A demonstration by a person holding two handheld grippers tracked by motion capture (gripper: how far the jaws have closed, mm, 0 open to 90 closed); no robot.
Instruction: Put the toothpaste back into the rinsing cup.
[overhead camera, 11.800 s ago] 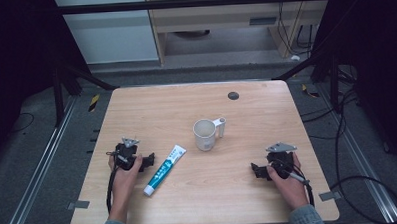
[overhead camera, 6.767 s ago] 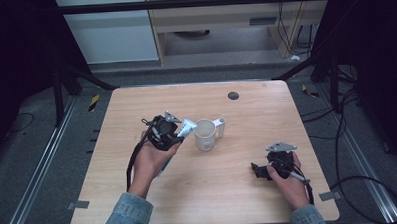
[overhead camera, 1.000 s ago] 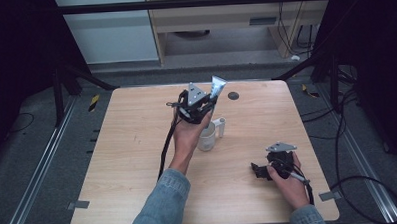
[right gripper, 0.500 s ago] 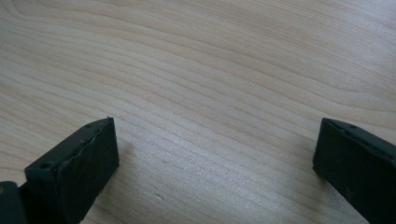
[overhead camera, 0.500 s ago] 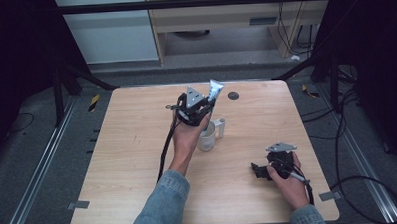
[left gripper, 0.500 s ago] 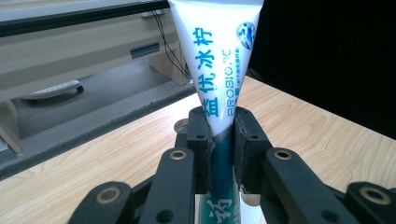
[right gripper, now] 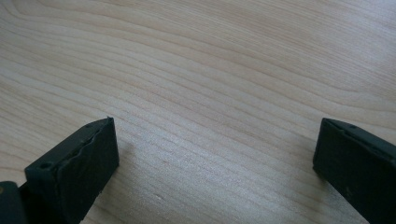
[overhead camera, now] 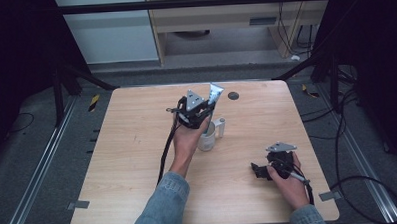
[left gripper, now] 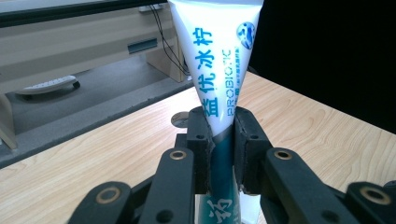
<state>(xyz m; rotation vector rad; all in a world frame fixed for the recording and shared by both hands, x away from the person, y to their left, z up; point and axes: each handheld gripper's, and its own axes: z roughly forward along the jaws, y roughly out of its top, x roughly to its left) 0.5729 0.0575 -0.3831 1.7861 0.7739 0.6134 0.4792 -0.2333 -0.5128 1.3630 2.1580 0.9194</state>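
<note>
The left tool (overhead camera: 200,112), clamped on an upright toothpaste tube (overhead camera: 213,95), has eased down a little toward the white mug (overhead camera: 208,137) on the desk (overhead camera: 127,144), so insertion seems close, while the right tool (overhead camera: 262,171) rests wide open and empty.

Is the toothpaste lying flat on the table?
No, the left gripper holds the toothpaste tube upright between its jaws, above the table.
</note>
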